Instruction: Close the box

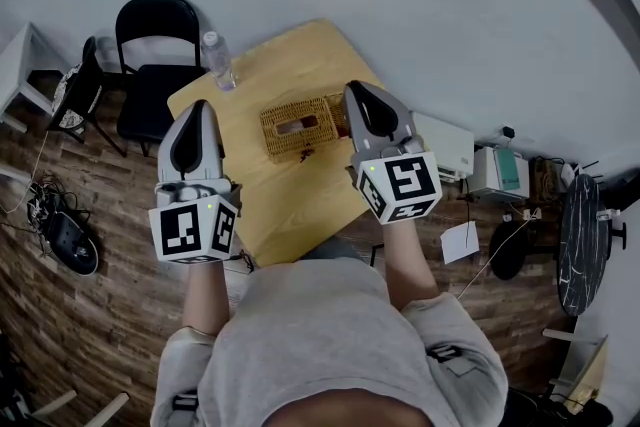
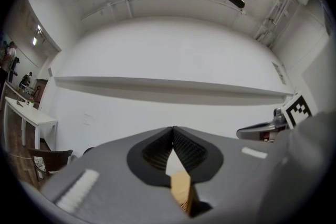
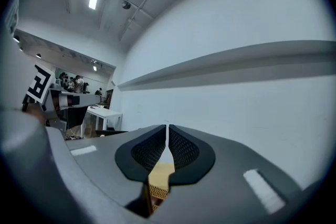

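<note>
Head view: woven box sits mid-worktop, slotted top looks flat, but a full shut can't be confirmed. Fits either lining up before closing or backing off after, so no step is called. Left hand-held gripper is left of the box and apart from it; right hand-held gripper is at the box's right end. Both are raised, pointing forward, jaws together at the tips and empty, forearms stretched out.
</note>
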Action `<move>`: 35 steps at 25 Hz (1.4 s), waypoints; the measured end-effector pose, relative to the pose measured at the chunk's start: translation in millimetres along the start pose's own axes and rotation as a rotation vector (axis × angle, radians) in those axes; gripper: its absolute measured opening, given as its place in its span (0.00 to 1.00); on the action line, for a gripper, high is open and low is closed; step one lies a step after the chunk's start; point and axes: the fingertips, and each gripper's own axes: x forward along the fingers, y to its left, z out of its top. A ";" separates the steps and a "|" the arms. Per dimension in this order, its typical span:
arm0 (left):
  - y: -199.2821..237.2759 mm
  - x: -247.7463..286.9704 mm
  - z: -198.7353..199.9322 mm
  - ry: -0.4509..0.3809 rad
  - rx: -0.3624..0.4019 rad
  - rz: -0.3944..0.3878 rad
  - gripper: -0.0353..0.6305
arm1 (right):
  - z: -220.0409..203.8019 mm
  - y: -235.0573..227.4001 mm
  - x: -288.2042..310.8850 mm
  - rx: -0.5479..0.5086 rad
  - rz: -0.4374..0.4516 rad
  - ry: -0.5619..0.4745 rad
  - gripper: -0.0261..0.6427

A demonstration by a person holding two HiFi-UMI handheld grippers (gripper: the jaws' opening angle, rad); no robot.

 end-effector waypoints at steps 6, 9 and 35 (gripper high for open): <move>1.2 -1.2 1.1 0.000 -0.001 0.004 0.14 | 10.0 -2.5 -6.9 -0.015 -0.022 -0.028 0.07; 1.0 -1.0 -0.4 0.000 -0.001 0.001 0.14 | 11.8 -4.4 -9.9 -0.009 -0.035 -0.041 0.07; -0.9 -2.0 1.7 -0.024 0.089 -0.011 0.14 | 20.6 -0.3 -12.5 -0.021 -0.049 -0.065 0.07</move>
